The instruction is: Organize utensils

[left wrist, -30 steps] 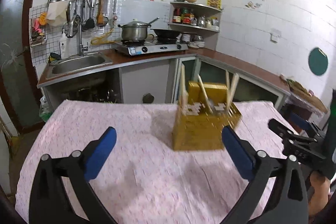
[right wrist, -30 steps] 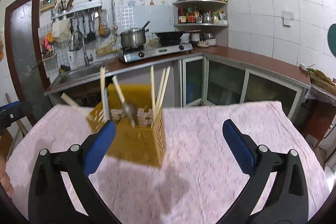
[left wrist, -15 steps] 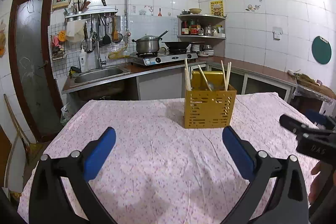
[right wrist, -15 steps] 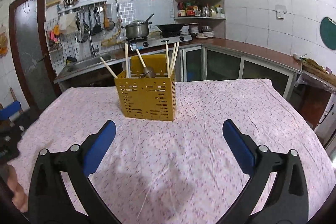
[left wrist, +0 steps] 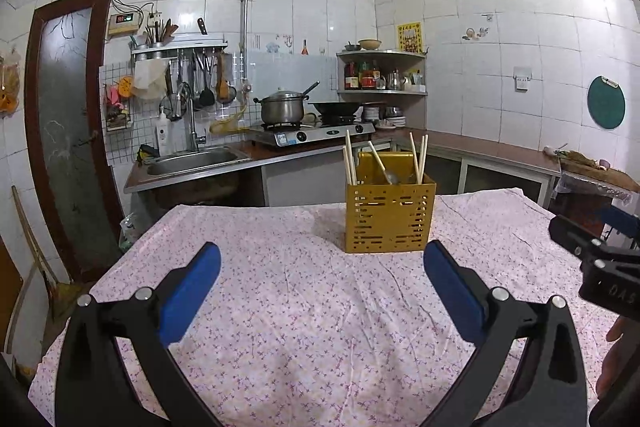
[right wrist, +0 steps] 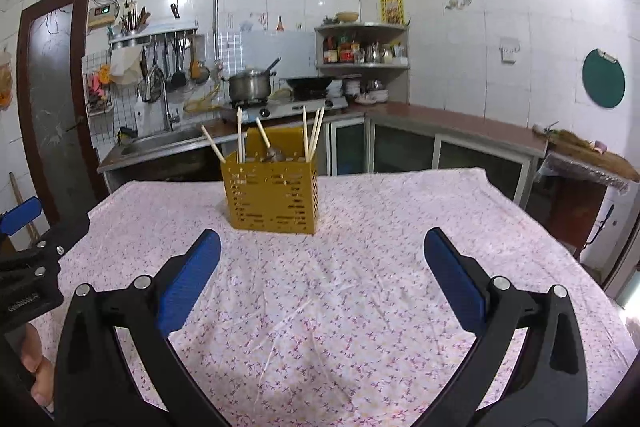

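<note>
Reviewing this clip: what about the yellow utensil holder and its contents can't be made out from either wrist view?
- Lower ends of the chopsticks and the spoon: both views, hidden by the front wall of the yellow utensil holder.
- The holder's inner compartments: both views, hidden by its wall and rim.
- Exact chopstick count: left wrist view, sticks overlap and are too thin.
- The holder's back: both views, faces away.

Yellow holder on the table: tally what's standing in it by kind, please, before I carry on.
Chopsticks: 5 that can be told apart; overlaps may hide more
Spoon: 1
Total: 6, all standing in the yellow holder
</note>
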Demonstrator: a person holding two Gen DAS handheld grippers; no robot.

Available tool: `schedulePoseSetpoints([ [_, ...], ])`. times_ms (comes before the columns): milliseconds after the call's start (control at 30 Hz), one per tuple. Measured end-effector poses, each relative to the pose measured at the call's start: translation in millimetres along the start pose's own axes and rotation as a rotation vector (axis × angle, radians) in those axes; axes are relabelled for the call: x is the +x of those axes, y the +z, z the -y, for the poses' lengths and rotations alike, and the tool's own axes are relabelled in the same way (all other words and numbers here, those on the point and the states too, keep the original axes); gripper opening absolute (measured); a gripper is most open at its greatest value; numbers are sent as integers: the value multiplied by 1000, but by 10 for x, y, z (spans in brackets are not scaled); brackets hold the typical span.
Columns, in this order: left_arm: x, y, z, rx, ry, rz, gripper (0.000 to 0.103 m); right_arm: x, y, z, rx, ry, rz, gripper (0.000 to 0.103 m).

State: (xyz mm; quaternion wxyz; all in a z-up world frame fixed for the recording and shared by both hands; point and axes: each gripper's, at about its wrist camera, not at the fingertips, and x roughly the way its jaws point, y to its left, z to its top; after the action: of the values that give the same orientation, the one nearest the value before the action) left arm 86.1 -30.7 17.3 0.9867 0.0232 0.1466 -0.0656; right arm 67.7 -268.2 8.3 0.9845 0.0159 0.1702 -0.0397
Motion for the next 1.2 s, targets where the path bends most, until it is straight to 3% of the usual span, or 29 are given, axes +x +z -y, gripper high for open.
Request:
schedulePoseSetpoints([
  [333,-28,0,-53,-16,-2,6,99,-87,3,-40,-23,-32,31,99],
  [1200,-111,-18,-4,-18,-7,10,99,-55,-41,-102,-36,-37,15,99],
])
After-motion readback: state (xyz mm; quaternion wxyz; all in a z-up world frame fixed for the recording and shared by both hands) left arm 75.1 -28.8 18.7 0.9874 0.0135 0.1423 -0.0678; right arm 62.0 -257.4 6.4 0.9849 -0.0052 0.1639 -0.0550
